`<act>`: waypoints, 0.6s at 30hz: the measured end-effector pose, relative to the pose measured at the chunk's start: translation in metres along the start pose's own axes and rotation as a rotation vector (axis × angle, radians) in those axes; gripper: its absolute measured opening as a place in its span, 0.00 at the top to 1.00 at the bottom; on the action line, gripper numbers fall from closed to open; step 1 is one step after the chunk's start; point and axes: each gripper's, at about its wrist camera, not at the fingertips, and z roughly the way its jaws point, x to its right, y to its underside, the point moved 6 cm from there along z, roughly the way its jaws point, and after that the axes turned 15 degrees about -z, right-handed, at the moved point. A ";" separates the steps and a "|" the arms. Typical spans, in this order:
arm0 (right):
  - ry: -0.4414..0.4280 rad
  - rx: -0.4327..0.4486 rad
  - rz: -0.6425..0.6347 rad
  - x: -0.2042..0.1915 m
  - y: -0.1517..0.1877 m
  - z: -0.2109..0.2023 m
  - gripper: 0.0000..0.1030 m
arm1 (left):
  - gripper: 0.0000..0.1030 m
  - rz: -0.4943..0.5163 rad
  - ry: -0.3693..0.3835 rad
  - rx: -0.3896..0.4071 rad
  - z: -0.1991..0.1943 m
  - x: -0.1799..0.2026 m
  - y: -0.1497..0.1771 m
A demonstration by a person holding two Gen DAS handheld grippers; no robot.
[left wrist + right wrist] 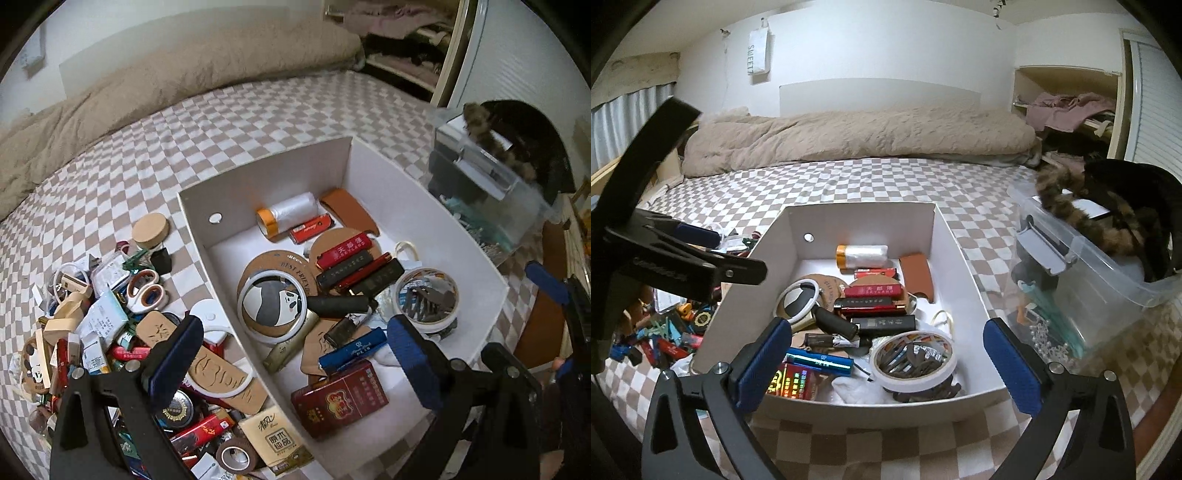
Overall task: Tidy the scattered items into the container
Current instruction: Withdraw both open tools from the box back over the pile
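Blue-padded left gripper point(291, 354), right gripper point(890, 362) wide open, empty, over white box point(956, 254).

You see both views under soft, even indoor light, slightly dim and cool. The fisheye bends the bed point(886, 177) edges and leaves black corners. The white box point(424, 229) walls come out brightest, with faint shadows inside. The red pack point(792, 384) gives off a small foil glare. The far wardrobe point(406, 44) is dark and soft.

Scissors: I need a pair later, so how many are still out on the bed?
1: white-handled scissors lie on the pile left of the white box; the clutter may hide others.
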 end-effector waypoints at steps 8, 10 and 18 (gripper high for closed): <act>0.040 0.026 0.026 0.001 -0.003 -0.017 0.00 | 0.00 0.028 0.052 0.083 -0.040 0.003 0.009; 0.048 0.034 0.032 0.001 -0.004 -0.022 0.00 | 0.00 0.034 0.058 0.102 -0.049 0.002 0.012; 0.076 0.049 0.052 -0.002 -0.009 -0.041 0.00 | 0.00 0.044 0.057 0.147 -0.079 -0.002 0.027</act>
